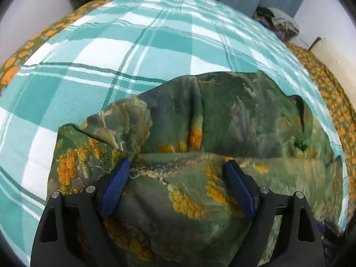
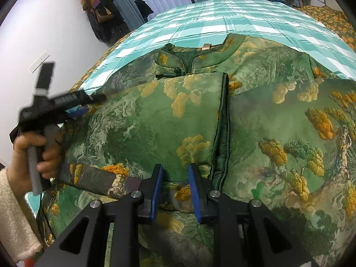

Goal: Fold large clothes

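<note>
Left gripper (image 1: pixel 176 173) jaws wide, nothing pinched, should recentre on the green brocade dress (image 2: pixel 155 120) fold edge; right gripper (image 2: pixel 175 187) jaws narrow, grip unclear.

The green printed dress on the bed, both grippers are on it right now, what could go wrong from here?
1. The left gripper stands open over the green printed dress with loose fabric bunched between its fingers; closing here may catch several layers and drag the fold askew.
2. The right gripper is pinched on a fold near the dark piped edge; pulling could shift that folded panel.
3. The bead button at the collar might snag.
</note>
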Motion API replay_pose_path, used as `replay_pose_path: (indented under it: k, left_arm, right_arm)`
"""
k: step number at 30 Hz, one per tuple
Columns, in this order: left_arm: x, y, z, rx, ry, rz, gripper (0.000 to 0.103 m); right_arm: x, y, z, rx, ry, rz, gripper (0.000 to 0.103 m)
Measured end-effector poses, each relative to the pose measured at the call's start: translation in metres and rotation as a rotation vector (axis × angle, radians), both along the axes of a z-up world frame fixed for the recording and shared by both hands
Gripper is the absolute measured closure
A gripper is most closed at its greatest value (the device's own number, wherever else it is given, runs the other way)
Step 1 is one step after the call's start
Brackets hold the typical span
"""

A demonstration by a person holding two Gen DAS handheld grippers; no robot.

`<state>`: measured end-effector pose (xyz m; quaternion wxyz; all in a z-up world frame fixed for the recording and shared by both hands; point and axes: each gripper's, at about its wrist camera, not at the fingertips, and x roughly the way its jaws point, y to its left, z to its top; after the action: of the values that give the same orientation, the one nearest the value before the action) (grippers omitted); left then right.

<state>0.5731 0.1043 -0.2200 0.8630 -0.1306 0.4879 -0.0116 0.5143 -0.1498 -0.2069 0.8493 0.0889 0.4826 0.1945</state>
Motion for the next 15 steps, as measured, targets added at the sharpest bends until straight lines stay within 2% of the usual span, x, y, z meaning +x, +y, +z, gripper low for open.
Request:
replay_pose_path:
  k: [3, 6, 15]
  left_arm:
    - [-0.011, 0.001, 0.004, -0.003, 0.007, -0.020, 0.016]
    - [-0.029, -0.001, 0.008, 0.029, 0.008, -0.050, 0.016]
    - [-0.116, -0.010, 0.033, 0.114, -0.014, -0.132, 0.015]
  right_arm:
    - [0.000, 0.001, -0.001, 0.000, -0.001, -0.001, 0.080]
    - [0.000, 0.001, -0.001, -0.001, 0.000, -0.003, 0.080]
    - [-0.004, 0.001, 0.007, -0.005, 0.016, -0.024, 0.080]
